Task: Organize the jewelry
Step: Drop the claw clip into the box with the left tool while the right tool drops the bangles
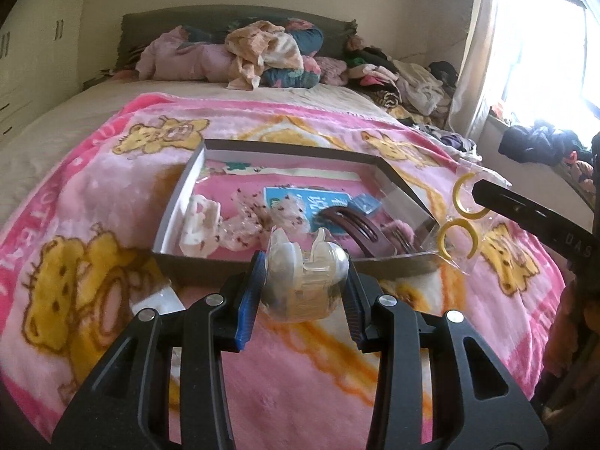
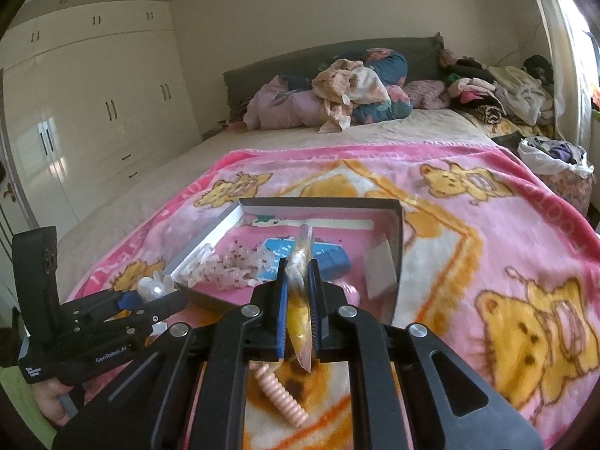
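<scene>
Plainly, the left gripper (image 1: 302, 270) was clamped on a clear plastic hair claw clip (image 1: 303, 273), its blue pads (image 1: 249, 300) pressed against the clip's sides, held above the near edge of a shallow open box (image 1: 285, 148). The right gripper (image 2: 299, 300) had its jaws pinched tight on a small clear bag of yellow hoop earrings (image 2: 300, 281), the bag standing edge-on between the pads, over the box's near right corner. Inside the box lay a white claw clip (image 1: 200, 221), a speckled clear clip (image 1: 258, 213), a dark red hair clip (image 1: 356, 228) and a blue card (image 1: 300, 202). A pink spiral hair tie (image 2: 281, 393) lay on the pink bear-print blanket (image 1: 300, 375) below the right gripper. The blanket covered a bed (image 2: 375, 127) piled with clothes.
</scene>
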